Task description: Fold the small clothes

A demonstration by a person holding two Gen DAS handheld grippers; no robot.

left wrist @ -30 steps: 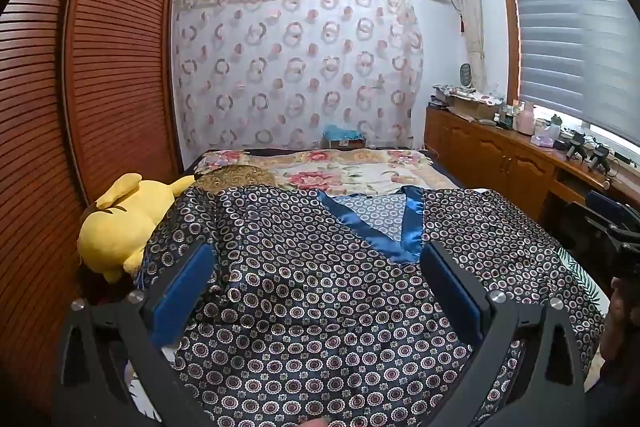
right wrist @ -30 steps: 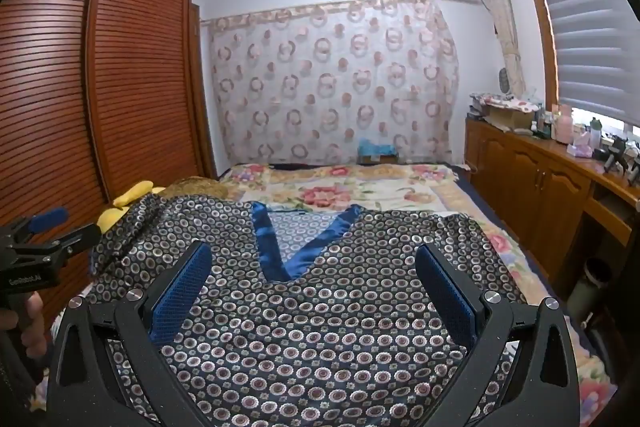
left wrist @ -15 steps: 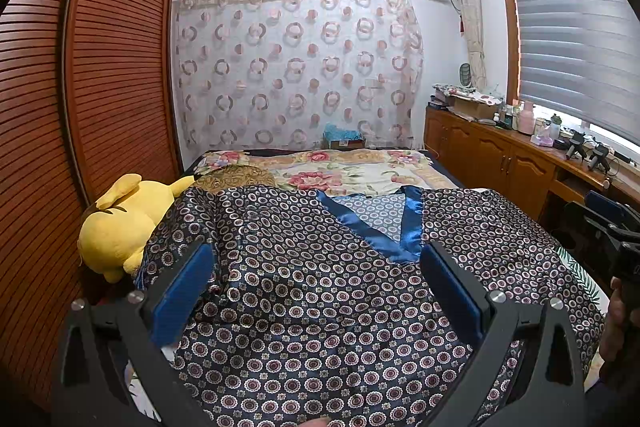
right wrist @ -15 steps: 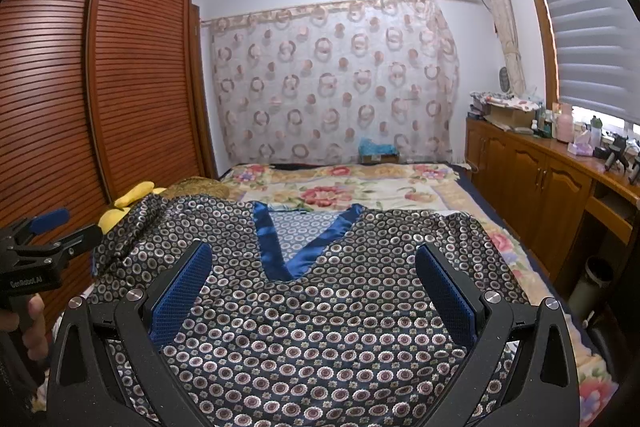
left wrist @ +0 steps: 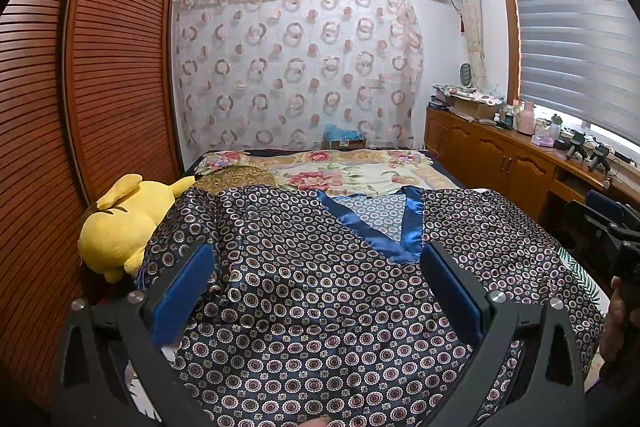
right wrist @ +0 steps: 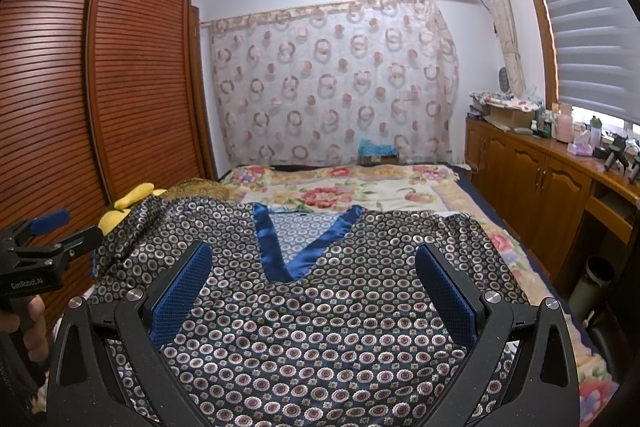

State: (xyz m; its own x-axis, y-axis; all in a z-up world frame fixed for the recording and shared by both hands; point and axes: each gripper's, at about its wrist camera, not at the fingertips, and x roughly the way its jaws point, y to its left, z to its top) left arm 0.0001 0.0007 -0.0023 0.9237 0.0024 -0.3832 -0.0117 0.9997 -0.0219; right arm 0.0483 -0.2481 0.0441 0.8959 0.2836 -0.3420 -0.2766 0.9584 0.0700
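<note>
Lying against the slatted wardrobe [left wrist: 120, 75] at the far left, a yellow plush toy [left wrist: 120, 227] is touching the left sleeve of the patterned satin top [left wrist: 320, 287], which is spreading flat across the bed [left wrist: 352, 179] with its blue V-neck trim [right wrist: 296, 247] pointing toward the cameras. The left gripper [left wrist: 316, 279] is hovering over the garment's left half with its jaws spread wide and holding nothing. Further right, the right gripper [right wrist: 312, 283] is hanging over the other half, likewise wide apart and empty, with the wooden cabinets [right wrist: 532, 195] lining the right wall.
</note>
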